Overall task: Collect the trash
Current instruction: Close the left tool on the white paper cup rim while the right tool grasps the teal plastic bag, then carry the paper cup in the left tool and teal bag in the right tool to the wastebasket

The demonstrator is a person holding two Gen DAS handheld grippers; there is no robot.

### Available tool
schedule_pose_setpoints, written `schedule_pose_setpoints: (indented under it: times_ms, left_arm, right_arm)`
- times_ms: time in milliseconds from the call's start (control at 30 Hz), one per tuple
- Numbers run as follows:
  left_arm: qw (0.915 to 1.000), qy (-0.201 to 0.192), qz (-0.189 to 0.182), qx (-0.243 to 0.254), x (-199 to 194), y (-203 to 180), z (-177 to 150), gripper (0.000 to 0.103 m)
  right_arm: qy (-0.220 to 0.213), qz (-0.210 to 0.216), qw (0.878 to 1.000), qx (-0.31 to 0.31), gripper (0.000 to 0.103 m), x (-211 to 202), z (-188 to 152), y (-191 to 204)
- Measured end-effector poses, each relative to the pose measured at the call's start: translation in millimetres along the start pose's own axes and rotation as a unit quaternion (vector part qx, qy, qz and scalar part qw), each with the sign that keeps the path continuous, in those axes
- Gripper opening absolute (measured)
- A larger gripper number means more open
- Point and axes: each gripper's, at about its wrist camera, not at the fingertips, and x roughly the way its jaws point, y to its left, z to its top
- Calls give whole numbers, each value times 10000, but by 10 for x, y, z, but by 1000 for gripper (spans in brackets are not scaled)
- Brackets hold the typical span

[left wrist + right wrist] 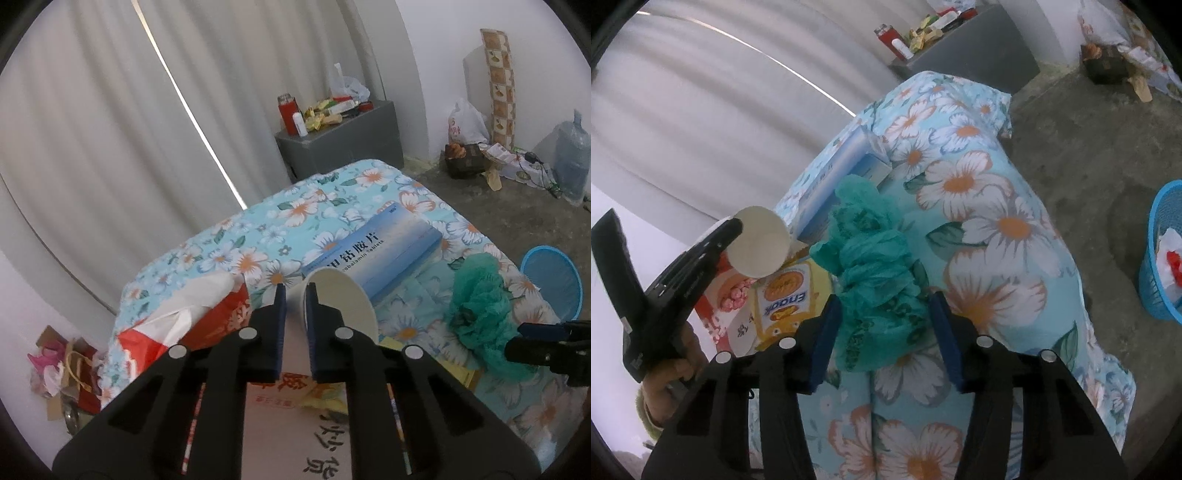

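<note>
My left gripper [295, 295] is shut on the rim of a white paper cup [343, 299], held tilted above the table; the cup also shows in the right wrist view [759, 242]. A crumpled teal plastic bag [480, 306] lies on the floral-covered table [332, 199]. My right gripper [886, 306] is open with its jaws on either side of the teal bag [875, 269], not closed on it. A blue mesh bin [1163, 258] stands on the floor to the right with some white and red trash in it; it also shows in the left wrist view [552, 280].
A blue medicine box [373, 251], a red tissue pack [192, 314], a pink box [295, 424] and a yellow snack packet [786, 295] lie on the table. A grey cabinet [343, 140] with clutter stands behind. Bags and a water jug [572, 158] sit by the far wall.
</note>
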Motion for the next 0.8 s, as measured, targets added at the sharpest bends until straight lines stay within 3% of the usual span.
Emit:
schedule_pose_setpoints:
  times_ms: [300, 633, 800]
  left_arm:
    - [9994, -317, 137, 65, -235, 87, -4, 2]
    - [9965, -829, 13, 78, -632, 69, 61, 2]
    - [9940, -1063, -252, -79, -861, 102, 114, 2]
  right_arm:
    - [-148, 56, 9998, 117, 31, -116, -83, 27]
    - [-520, 248, 9978, 327, 27, -452, -135, -16]
    - [-725, 436, 9956, 395, 26, -631, -131, -24]
